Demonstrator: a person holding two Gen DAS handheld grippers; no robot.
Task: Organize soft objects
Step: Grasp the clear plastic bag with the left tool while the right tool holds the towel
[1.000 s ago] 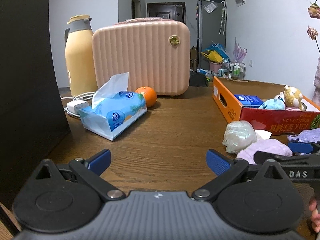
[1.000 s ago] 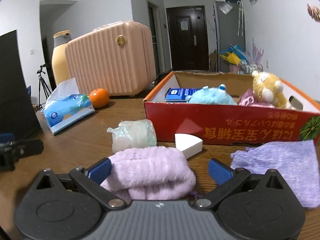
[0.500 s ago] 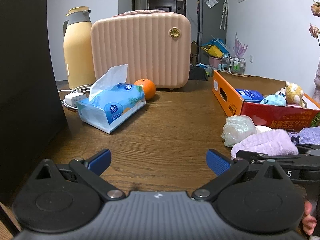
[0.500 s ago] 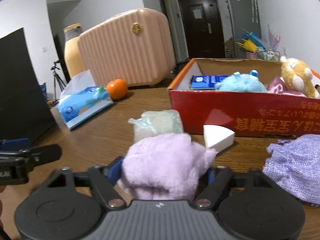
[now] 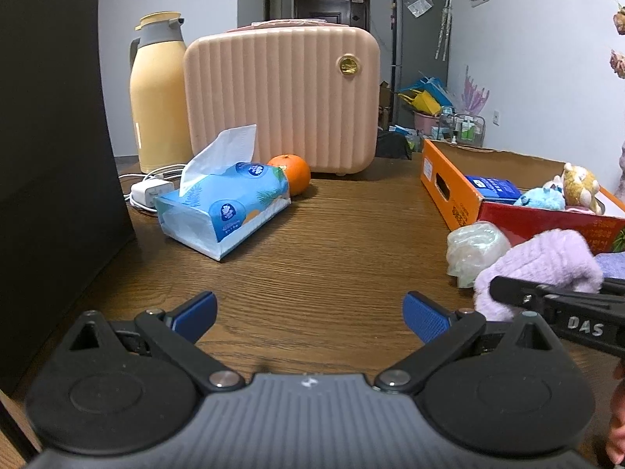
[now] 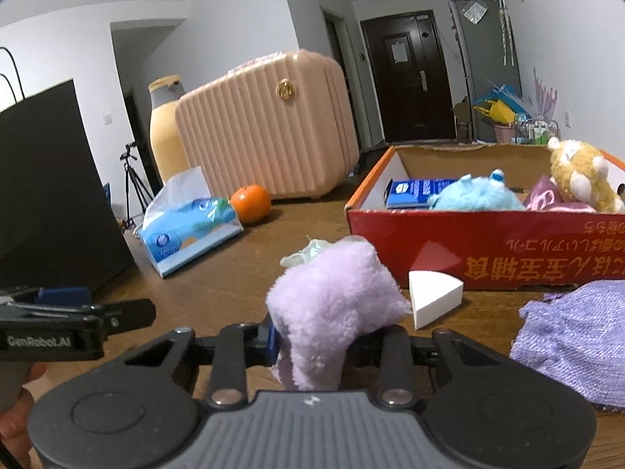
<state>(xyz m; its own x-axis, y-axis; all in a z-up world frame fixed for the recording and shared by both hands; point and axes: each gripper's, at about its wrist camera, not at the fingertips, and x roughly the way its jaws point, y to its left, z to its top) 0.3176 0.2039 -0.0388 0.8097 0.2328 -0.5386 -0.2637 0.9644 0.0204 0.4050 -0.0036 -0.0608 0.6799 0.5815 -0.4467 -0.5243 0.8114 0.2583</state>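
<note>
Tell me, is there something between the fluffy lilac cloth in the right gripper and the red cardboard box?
The right gripper holds the fluffy lilac cloth above the wooden table. The red cardboard box is ahead to the right. Only a white wedge-shaped sponge lies before its front wall, low on the table. A lifted path looks free.

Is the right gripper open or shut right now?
Shut: the right gripper is clamped on the fluffy lilac plush cloth, which bulges up between its drawn-in fingers.

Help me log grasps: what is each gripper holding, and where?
The right gripper pinches the fluffy lilac cloth around its bunched lower middle. The left gripper holds nothing, jaws open.
</note>
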